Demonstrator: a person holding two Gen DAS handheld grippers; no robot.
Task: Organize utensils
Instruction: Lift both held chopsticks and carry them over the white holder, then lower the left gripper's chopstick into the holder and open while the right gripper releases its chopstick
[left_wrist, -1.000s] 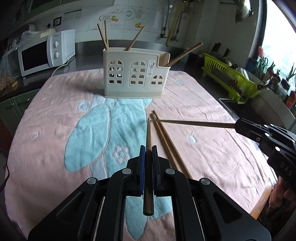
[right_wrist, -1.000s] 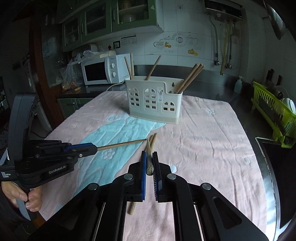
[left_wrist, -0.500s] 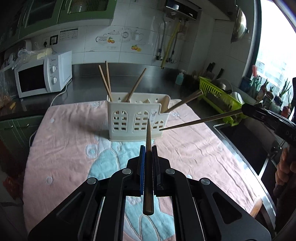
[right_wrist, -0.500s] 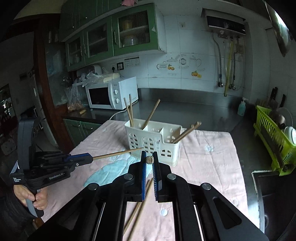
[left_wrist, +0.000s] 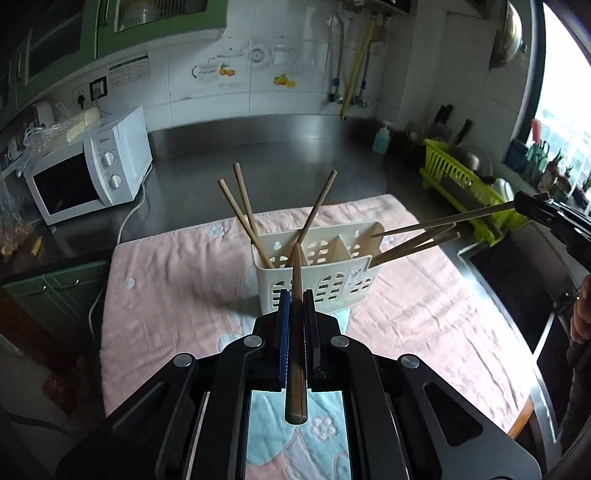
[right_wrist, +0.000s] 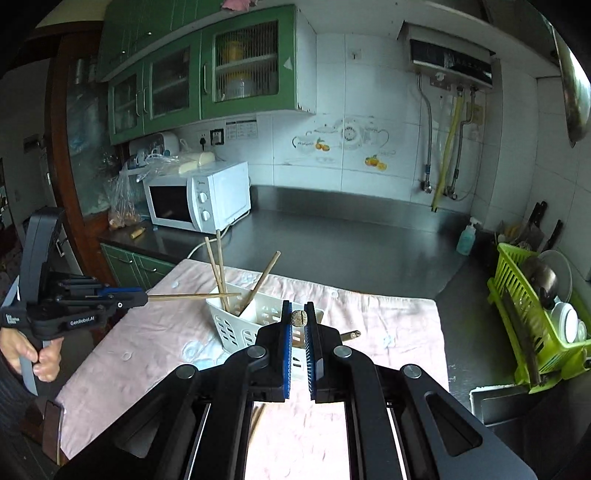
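In the left wrist view, the left gripper (left_wrist: 297, 317) is clamped on a dark wooden chopstick (left_wrist: 296, 332) that points toward twelve o'clock, its tip over the cream utensil caddy (left_wrist: 317, 280) on the pink towel (left_wrist: 166, 288). At three o'clock the right gripper (left_wrist: 532, 206) holds another chopstick (left_wrist: 443, 221) aimed at the caddy's right compartment (three sticks already lean elsewhere in the caddy). In the right wrist view, its pads (right_wrist: 286, 354) pinch that stick's butt end (right_wrist: 299, 317); the white microwave (right_wrist: 199, 197) sits at ten o'clock.
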